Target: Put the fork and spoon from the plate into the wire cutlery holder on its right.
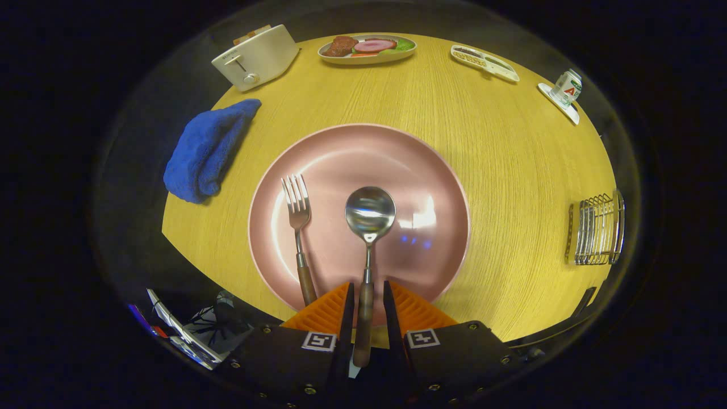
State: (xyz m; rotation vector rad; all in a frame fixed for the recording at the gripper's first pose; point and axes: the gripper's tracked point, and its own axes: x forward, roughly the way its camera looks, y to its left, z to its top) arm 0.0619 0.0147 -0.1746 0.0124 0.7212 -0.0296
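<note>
A pink plate [431, 170] lies in the middle of the round wooden table. On it rest a fork [296, 213] to the left and a spoon [370, 213] in the centre, both with brown wooden handles pointing toward me. My gripper [368, 295] is at the plate's near rim, partly open, with one finger on each side of the spoon's handle. The left finger looks against the handle and a narrow gap shows at the right finger. The spoon's bowl lies flat on the plate. The wire cutlery holder [596, 229] stands to the plate's right, near the table edge.
A blue cloth [207, 150] lies left of the plate. At the far side stand a white toaster [257, 55], an oval dish of food [367, 48], a divided tray [484, 61] and a small carton on a saucer [565, 89].
</note>
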